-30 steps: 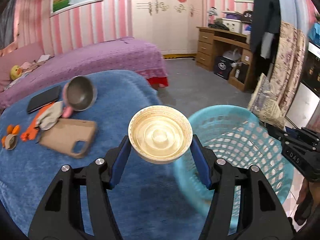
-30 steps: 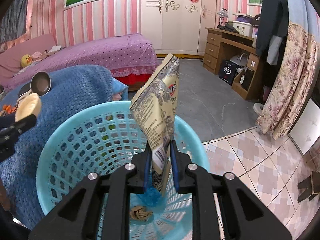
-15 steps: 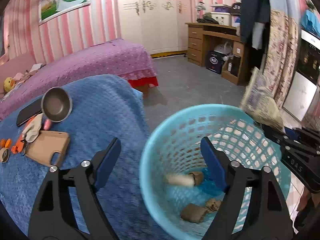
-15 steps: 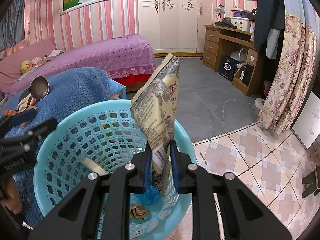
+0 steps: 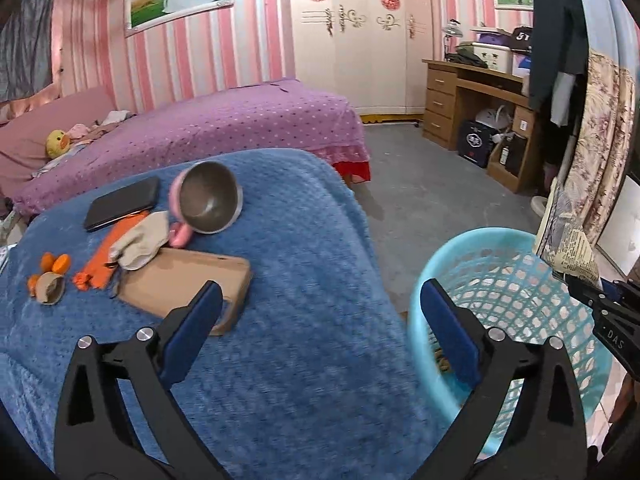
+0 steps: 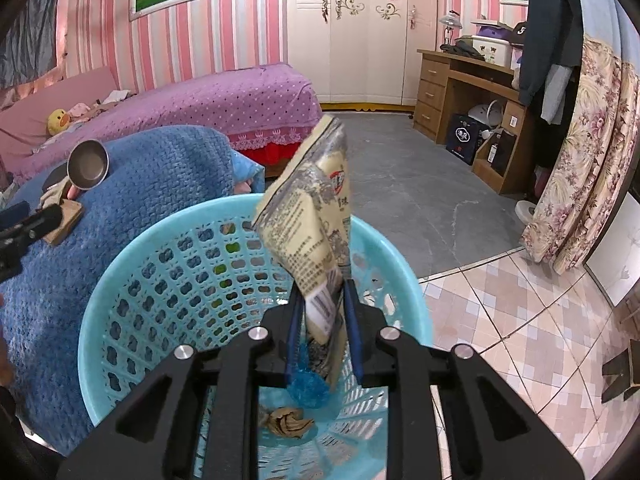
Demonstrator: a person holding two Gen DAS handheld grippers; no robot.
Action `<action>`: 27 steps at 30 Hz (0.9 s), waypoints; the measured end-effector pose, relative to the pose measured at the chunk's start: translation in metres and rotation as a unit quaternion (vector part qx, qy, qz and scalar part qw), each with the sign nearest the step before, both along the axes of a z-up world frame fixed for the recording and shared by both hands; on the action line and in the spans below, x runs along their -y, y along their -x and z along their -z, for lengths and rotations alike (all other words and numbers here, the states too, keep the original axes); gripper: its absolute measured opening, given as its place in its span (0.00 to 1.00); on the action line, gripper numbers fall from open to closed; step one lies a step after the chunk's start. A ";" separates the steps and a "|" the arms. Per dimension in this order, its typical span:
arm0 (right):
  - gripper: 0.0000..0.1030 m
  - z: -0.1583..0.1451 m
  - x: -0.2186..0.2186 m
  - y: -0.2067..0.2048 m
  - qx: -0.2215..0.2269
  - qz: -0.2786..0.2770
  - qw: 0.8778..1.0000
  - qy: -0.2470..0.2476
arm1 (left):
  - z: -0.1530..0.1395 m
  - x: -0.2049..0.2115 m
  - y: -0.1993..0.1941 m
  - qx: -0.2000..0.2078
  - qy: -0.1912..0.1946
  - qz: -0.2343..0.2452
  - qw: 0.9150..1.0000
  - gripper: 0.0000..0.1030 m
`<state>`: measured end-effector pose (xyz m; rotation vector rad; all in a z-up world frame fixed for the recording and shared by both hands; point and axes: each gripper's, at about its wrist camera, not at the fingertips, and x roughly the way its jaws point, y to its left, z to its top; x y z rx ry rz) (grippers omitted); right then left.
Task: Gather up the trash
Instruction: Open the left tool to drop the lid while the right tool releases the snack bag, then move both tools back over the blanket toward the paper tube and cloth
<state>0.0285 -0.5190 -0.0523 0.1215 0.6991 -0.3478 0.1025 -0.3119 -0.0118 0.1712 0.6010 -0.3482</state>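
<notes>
My right gripper [image 6: 323,286] hovers over the light blue mesh basket [image 6: 120,280] with a beige snack wrapper [image 6: 308,216] standing upright between its pads. Its jaws are just starting to open and the pads still touch the wrapper. A crumpled blue piece [image 6: 306,388] and a brown paper wad [image 6: 288,420] lie on the basket's bottom. My left gripper [image 5: 320,292] is over the blue blanket [image 5: 304,240], just left of the basket [image 5: 480,236]. Its jaws are opening wide with nothing between them. In the left wrist view the wrapper [image 5: 568,240] shows at the right edge.
On the blanket lie a tan phone case [image 5: 188,284], a pink-handled metal cup [image 5: 208,204], a black phone [image 5: 122,202], a beige cloth [image 5: 140,244] and orange scraps [image 5: 54,264]. A purple bed [image 5: 224,120] stands behind and a wooden desk [image 5: 472,96] at the right.
My left gripper opened and let the cream lid drop into the basket, then swung left over the blanket. The right gripper stayed over the basket, its jaws parting slightly around the wrapper.
</notes>
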 end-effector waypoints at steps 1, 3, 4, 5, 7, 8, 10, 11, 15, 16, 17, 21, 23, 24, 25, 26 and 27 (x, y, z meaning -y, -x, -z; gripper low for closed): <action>0.31 0.001 -0.001 0.000 -0.002 0.003 1.000 0.003 | 0.000 -0.004 0.000 0.001 -0.001 -0.003 1.000 0.94; 0.51 0.001 -0.004 -0.001 -0.001 0.011 1.000 0.005 | -0.002 -0.013 -0.001 0.001 0.001 -0.007 1.000 0.94; 0.62 0.001 -0.004 -0.001 0.000 0.016 1.000 0.006 | -0.004 -0.017 -0.001 0.002 0.002 -0.010 1.000 0.94; 0.68 0.000 -0.005 -0.001 0.001 0.022 1.000 0.005 | -0.005 -0.022 -0.001 0.003 0.003 -0.012 1.000 0.94; 0.75 -0.002 -0.007 -0.002 0.001 0.035 0.999 0.006 | -0.007 -0.031 -0.001 0.007 0.003 -0.017 1.000 0.94; 0.81 -0.004 -0.009 -0.003 0.002 0.040 0.999 0.007 | -0.009 -0.035 -0.001 0.008 0.003 -0.019 1.000 0.94; 0.88 -0.007 -0.015 -0.005 0.008 0.044 0.999 0.013 | -0.011 -0.046 -0.001 0.010 0.003 -0.024 1.000 0.94; 0.89 -0.008 -0.018 -0.006 0.009 0.046 0.999 0.017 | -0.011 -0.052 -0.001 0.010 0.003 -0.029 1.000 0.94; 0.92 -0.014 -0.034 -0.014 0.010 0.049 0.998 0.025 | -0.015 -0.075 -0.005 0.012 0.002 -0.045 0.999 0.94; 0.93 -0.017 -0.039 -0.016 0.014 0.047 0.998 0.026 | -0.016 -0.083 -0.006 0.012 0.001 -0.050 0.999 0.95; 0.93 -0.020 -0.043 -0.018 0.018 0.045 0.999 0.026 | -0.018 -0.090 -0.008 0.014 0.000 -0.055 0.998 0.94; 0.94 -0.029 -0.065 -0.028 0.030 0.036 0.999 0.013 | -0.023 -0.115 -0.012 0.024 -0.011 -0.075 0.997 0.95; 0.94 -0.031 -0.074 -0.033 0.034 0.029 0.999 0.008 | -0.025 -0.131 -0.016 0.028 -0.013 -0.084 0.996 0.95; 0.94 -0.032 -0.078 -0.035 0.035 0.026 0.999 0.008 | -0.026 -0.138 -0.018 0.029 -0.013 -0.088 0.996 0.95; 0.94 -0.033 -0.085 -0.039 0.036 0.023 0.999 0.009 | -0.026 -0.144 -0.020 0.029 -0.014 -0.092 0.995 0.95; 0.94 -0.034 -0.091 -0.041 0.037 0.018 0.999 0.011 | -0.023 -0.154 -0.021 0.030 -0.016 -0.098 0.995 0.95; 0.94 -0.035 -0.097 -0.044 0.038 0.013 0.999 0.013 | -0.021 -0.161 -0.021 0.031 -0.017 -0.102 0.994 0.95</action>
